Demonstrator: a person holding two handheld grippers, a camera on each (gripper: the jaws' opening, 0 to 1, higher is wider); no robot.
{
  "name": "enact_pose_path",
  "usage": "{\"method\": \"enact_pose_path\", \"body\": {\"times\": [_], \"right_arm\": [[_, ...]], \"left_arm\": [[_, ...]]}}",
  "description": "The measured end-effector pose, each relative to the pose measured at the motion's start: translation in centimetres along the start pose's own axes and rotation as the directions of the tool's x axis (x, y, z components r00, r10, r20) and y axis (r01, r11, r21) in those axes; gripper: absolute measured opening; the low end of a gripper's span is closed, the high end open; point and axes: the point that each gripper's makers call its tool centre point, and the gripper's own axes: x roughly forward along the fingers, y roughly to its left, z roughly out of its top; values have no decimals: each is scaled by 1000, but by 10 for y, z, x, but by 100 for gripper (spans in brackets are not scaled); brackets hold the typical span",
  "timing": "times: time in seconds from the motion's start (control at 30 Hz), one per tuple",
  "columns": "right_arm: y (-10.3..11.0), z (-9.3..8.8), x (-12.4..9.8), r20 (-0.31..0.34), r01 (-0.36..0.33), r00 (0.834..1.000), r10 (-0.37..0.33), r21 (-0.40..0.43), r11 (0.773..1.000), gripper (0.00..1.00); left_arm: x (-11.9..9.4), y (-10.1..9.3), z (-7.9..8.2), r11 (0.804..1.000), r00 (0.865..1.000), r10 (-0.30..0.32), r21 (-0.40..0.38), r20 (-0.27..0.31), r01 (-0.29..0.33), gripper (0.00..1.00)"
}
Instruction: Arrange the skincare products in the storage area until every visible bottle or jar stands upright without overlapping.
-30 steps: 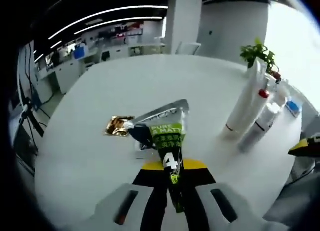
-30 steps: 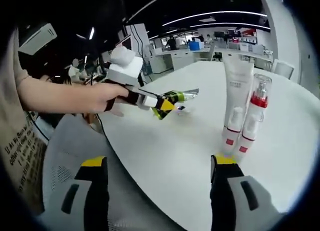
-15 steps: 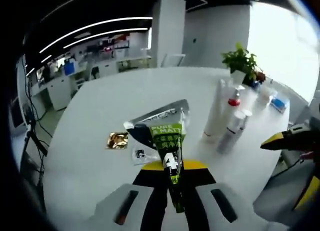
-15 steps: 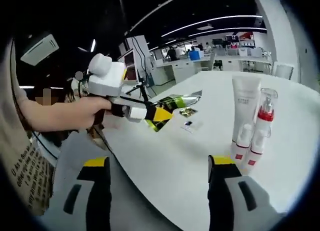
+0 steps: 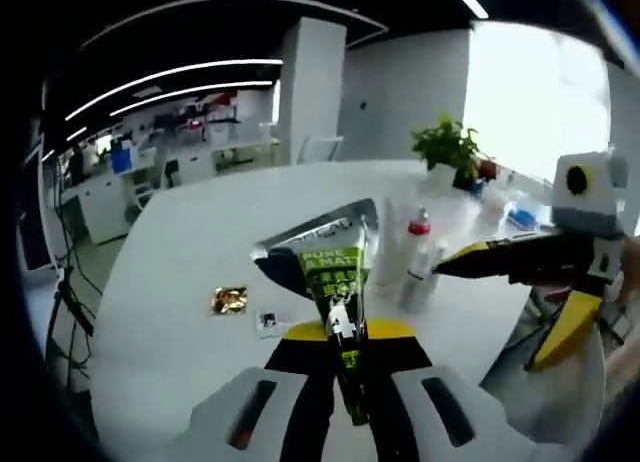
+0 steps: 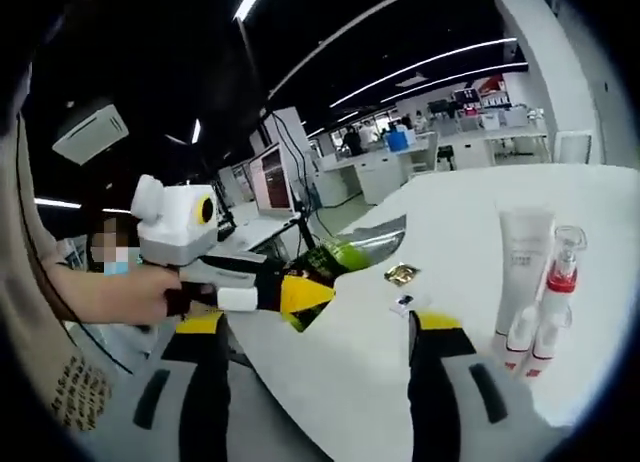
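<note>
My left hand-held gripper (image 5: pixel 345 382) is clamped on the cap end of a green-and-silver L'Oréal tube (image 5: pixel 332 267), crimped end forward, lifted clear of the white surface (image 5: pixel 170 312) so it can be carried toward the upright group. My right hand-held gripper (image 6: pixel 315 332) hangs with jaws apart and empty, free to steady things. That group, a tall white tube (image 6: pixel 520 267) and a red-collared pump bottle (image 6: pixel 560 282) touching smaller bottles, already stands; a gold sachet (image 5: pixel 229 300) lies flat, well apart.
</note>
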Motion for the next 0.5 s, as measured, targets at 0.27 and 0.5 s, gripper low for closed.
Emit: {"method": "enact_pose_path", "body": {"times": [0.27,0.5], "right_arm": [[11,31,16,129,-25,992,7,138,990,66],[14,55,28,246,-50,969,-20,274,961,55]], "left_arm": [[-24,-6,14,997,996,-60,-35,60,63,4],[-40,-16,25,990,985,-129,-44,117,135,5]]}}
